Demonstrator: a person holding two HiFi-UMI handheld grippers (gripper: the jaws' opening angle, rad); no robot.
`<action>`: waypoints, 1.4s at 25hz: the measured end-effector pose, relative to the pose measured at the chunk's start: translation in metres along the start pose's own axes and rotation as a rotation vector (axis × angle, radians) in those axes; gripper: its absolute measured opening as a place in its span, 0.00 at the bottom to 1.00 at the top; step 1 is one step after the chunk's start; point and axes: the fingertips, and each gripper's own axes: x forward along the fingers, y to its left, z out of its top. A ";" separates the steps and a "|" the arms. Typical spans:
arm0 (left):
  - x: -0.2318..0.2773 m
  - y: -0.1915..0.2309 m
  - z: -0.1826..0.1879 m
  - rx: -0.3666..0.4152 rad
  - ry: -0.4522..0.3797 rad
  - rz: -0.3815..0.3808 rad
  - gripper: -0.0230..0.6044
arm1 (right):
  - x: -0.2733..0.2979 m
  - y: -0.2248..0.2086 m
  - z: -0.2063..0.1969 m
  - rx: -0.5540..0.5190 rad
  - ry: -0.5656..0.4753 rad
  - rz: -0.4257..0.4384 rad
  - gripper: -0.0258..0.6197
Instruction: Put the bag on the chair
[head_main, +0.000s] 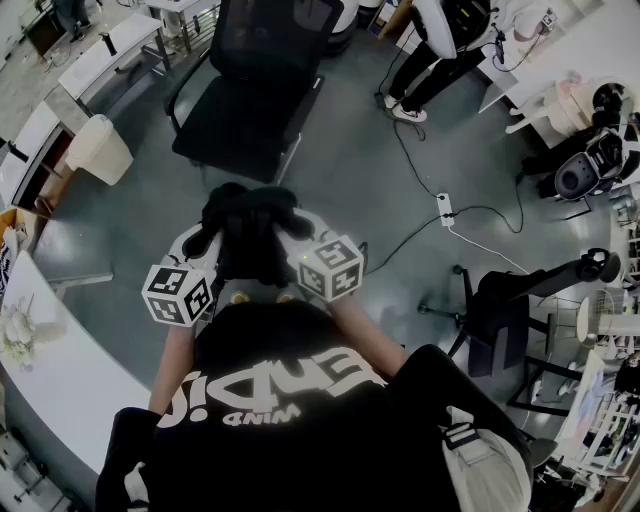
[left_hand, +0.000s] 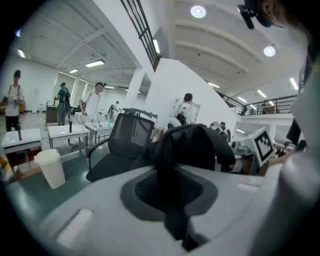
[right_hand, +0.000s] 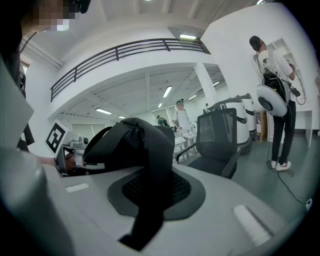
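I hold a black fabric bag (head_main: 250, 235) up between both grippers, in front of me and above the floor. My left gripper (head_main: 207, 240) is shut on one of its straps, which runs across the pad (left_hand: 167, 195). My right gripper (head_main: 300, 228) is shut on another strap (right_hand: 150, 200). The bag's bulk (left_hand: 192, 147) bunches just past the jaws, and it also fills the middle of the right gripper view (right_hand: 130, 145). The black mesh office chair (head_main: 250, 100) stands ahead with nothing on its seat. It shows behind the bag in both gripper views (left_hand: 125, 142) (right_hand: 217, 140).
A white bin (head_main: 100, 148) stands left of the chair, beside desks (head_main: 95, 55). A person (head_main: 440, 50) stands at the back right near a power strip (head_main: 445, 208) with a cable on the floor. A second dark chair (head_main: 500, 310) is at my right.
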 end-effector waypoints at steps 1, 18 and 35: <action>0.000 0.001 0.001 0.000 -0.001 0.000 0.11 | 0.000 0.001 0.000 -0.001 -0.002 -0.001 0.11; -0.019 0.034 0.041 0.011 -0.060 -0.095 0.11 | 0.022 0.019 0.036 -0.029 -0.093 -0.010 0.11; -0.012 0.082 0.060 0.023 -0.113 -0.138 0.11 | 0.069 0.021 0.053 -0.044 -0.120 -0.061 0.11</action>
